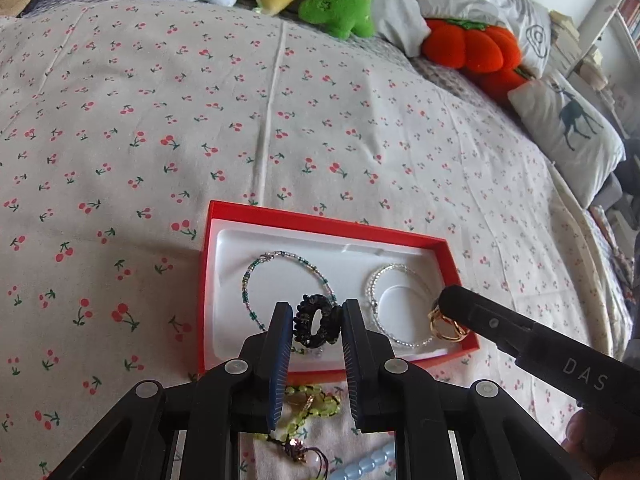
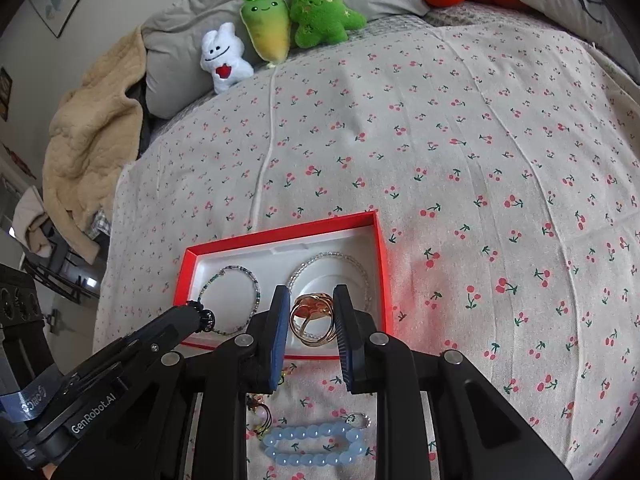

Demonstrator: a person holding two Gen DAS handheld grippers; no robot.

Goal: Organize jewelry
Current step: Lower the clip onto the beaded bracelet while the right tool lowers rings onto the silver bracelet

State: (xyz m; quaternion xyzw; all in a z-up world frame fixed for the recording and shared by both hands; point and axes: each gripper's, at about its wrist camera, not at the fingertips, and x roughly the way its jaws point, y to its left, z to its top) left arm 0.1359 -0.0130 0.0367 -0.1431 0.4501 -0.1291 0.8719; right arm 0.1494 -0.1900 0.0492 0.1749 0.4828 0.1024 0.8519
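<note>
over a red box (image 1: 320, 220) on a cherry-print bedspread (image 1: 160, 120), the left gripper (image 1: 316, 322) pinches a black ring (image 1: 316, 326) and the right gripper (image 2: 312, 320) pinches a gold ring (image 2: 312, 318); each should lower to the white tray beside the bracelets before letting go.

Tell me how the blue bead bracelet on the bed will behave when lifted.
The blue bead bracelet lies in a loose oval, so it will likely sag and swing when lifted. Its beads look smooth and glossy, so probably slippery. They are round, so it may slide or roll if pushed.
</note>
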